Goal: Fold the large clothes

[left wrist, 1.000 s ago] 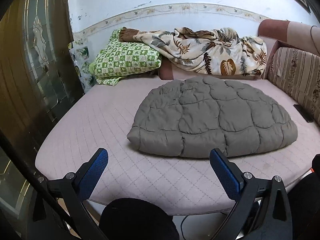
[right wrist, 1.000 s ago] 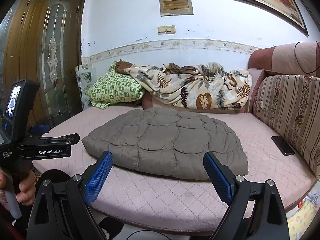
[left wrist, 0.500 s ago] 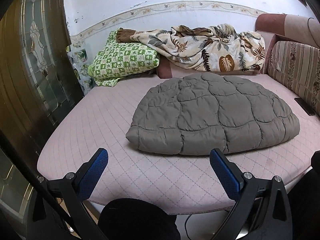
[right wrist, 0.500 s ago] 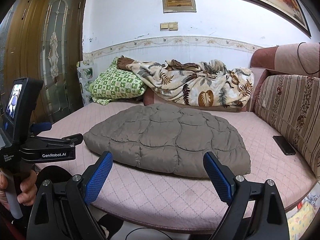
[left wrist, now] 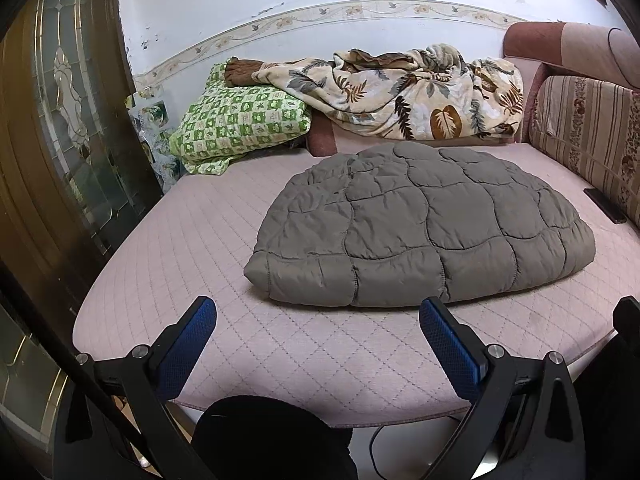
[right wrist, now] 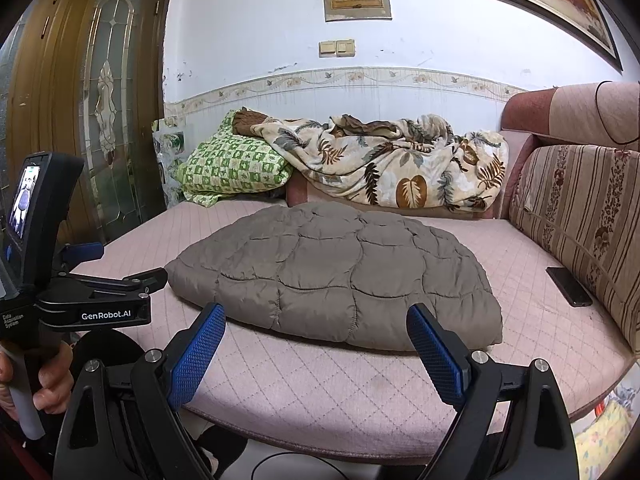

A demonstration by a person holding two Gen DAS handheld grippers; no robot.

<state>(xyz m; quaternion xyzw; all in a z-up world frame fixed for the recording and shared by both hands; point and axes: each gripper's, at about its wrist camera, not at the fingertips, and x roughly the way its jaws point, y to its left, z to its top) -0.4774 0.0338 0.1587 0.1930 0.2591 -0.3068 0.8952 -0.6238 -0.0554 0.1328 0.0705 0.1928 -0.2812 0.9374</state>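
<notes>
Now, what we saw:
Quilted grey jacket: folded, apparently, on pink sofa.
Left gripper: spread, empty.
Right gripper: spread, empty.

Both wrist cameras look forward from the sofa seat's front edge toward the back wall, sharing the grey quilted jacket; the right view, further right, also catches the left gripper.
</notes>
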